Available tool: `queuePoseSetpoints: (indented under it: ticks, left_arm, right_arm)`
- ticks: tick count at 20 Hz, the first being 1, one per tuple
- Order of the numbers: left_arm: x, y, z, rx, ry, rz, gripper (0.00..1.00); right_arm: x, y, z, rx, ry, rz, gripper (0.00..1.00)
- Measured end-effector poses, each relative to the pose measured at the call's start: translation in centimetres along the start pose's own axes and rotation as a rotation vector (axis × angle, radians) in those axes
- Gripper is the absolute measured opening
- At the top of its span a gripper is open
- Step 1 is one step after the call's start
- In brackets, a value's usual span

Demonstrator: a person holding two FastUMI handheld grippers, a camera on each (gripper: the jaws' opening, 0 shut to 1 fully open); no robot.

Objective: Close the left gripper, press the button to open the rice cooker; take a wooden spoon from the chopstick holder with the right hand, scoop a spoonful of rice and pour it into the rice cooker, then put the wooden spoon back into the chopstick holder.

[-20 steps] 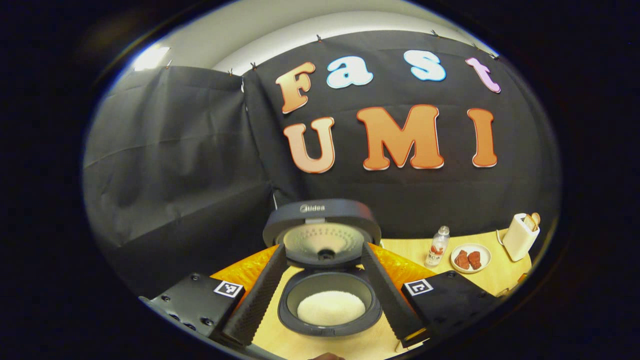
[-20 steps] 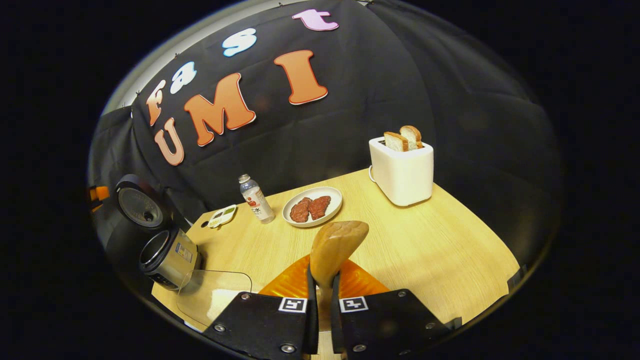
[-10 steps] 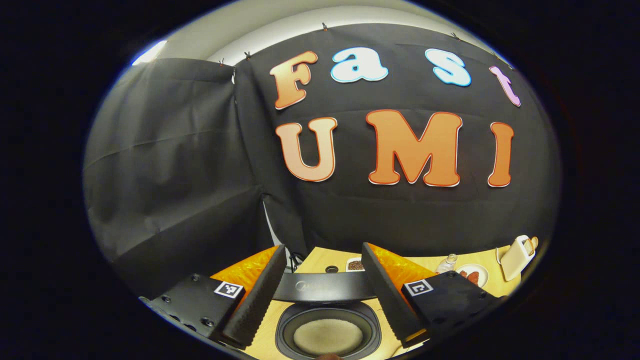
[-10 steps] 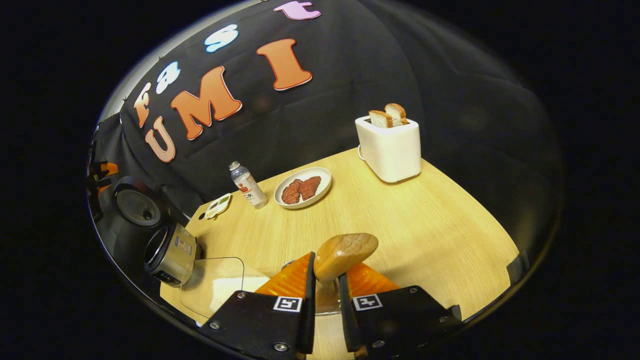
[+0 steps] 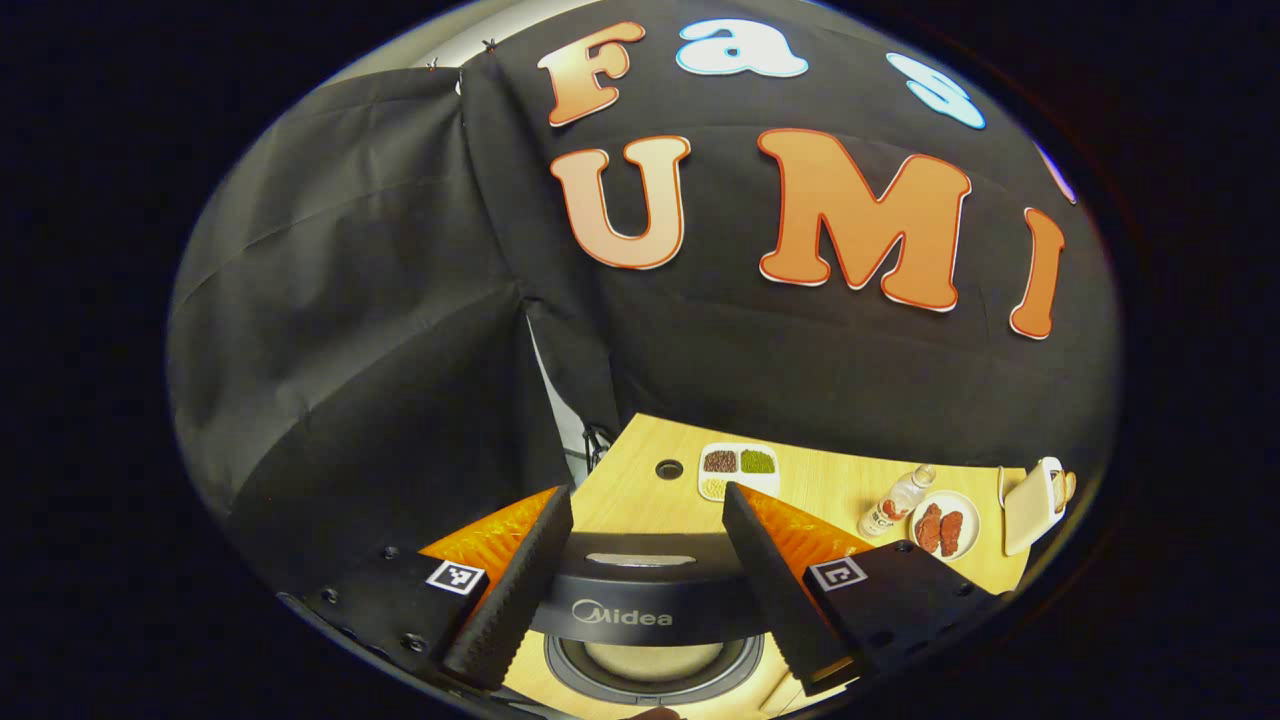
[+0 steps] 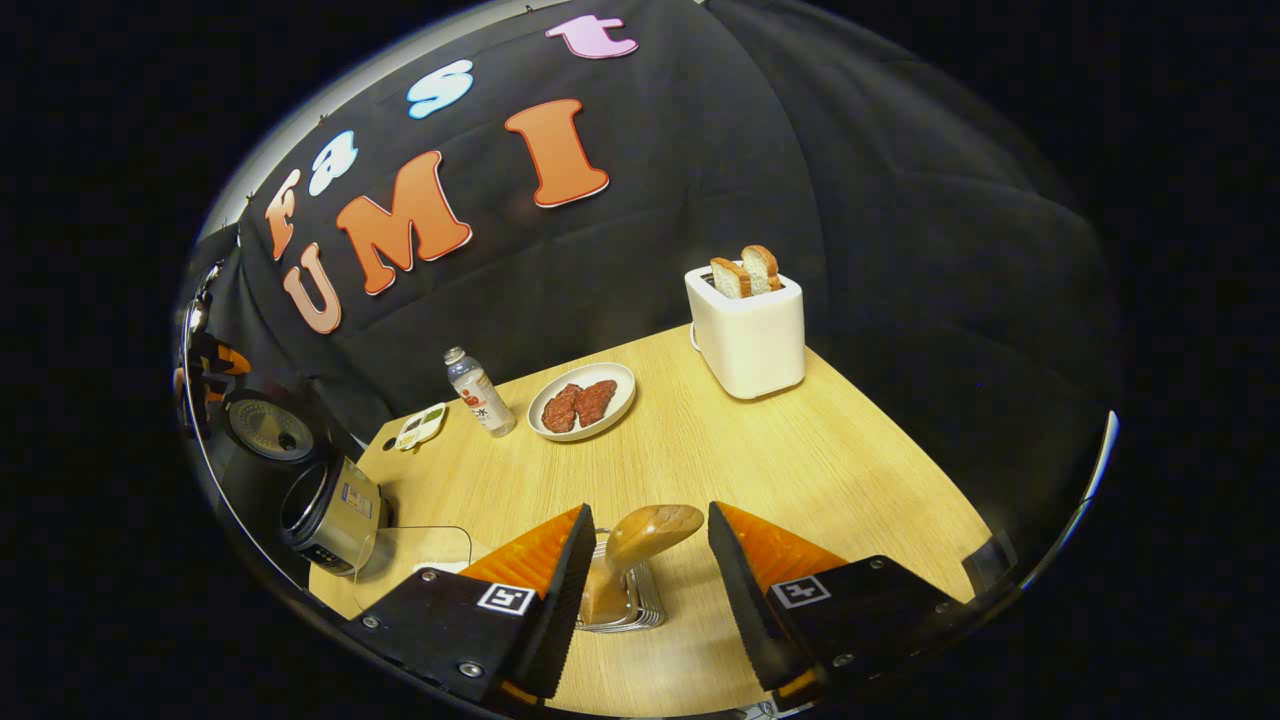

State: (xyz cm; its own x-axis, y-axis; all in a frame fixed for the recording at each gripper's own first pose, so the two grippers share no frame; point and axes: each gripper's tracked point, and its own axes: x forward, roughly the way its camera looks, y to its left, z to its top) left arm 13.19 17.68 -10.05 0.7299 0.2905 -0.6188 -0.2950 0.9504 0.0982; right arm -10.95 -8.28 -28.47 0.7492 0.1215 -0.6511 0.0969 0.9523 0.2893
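My left camera hovers close above the dark rice cooker (image 5: 640, 620) at frame bottom, my right looks across the wooden table (image 6: 800, 470); both share the white toaster (image 6: 745, 330).

White two-slot toaster (image 6: 748, 338) holding two bread slices (image 6: 745, 273) stands on light wooden table (image 6: 850, 470). Left of toaster: white round plate (image 6: 582, 401) with two red meat pieces, then small clear plastic bottle (image 6: 479, 392).

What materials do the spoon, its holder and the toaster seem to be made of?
Spoon: wood, glossy, brown with a visible grain. Holder: probably metal wire, thin shiny silvery bars. Toaster: likely plastic or painted metal, smooth matte white.
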Motion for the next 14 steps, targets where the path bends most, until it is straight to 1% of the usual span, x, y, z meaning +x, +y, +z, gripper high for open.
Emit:
queuePoseSetpoints:
  ticks: [2, 4, 5, 6, 10, 11, 12, 14]
  left_arm:
    - [-0.6, -0.5, -2.0, -0.005, 0.061, -0.010, 0.97]
    - [-1.4, -0.4, -4.3, -0.008, 0.119, -0.014, 0.98]
    - [-1.9, -0.5, -5.5, -0.010, 0.144, -0.019, 1.00]
    - [-2.1, -0.3, -7.2, -0.007, 0.164, -0.021, 0.98]
    - [-3.0, -0.5, -10.5, -0.010, 0.201, -0.029, 0.98]
    - [-3.3, -0.5, -11.4, -0.011, 0.214, -0.033, 1.00]
    - [-3.3, -0.5, -12.1, -0.013, 0.228, -0.035, 0.98]
    - [-3.1, -0.8, -13.4, -0.016, 0.264, -0.043, 0.98]
  right_arm:
    - [0.2, 0.3, 0.3, -0.002, 0.003, 0.009, 0.72]
    - [0.5, 0.6, 0.4, -0.002, 0.002, 0.014, 0.72]
    - [0.6, 0.7, 0.5, 0.001, 0.002, 0.015, 0.72]
    - [0.7, 0.7, 0.5, 0.003, 0.002, 0.016, 0.72]
    - [0.8, 0.8, 0.6, -0.012, 0.003, 0.016, 0.73]
    - [0.8, 0.9, 0.7, -0.016, 0.001, 0.018, 0.74]
    - [0.8, 0.9, 0.8, -0.018, -0.001, 0.017, 0.74]
    - [0.9, 1.0, 0.8, -0.028, -0.003, 0.018, 0.75]
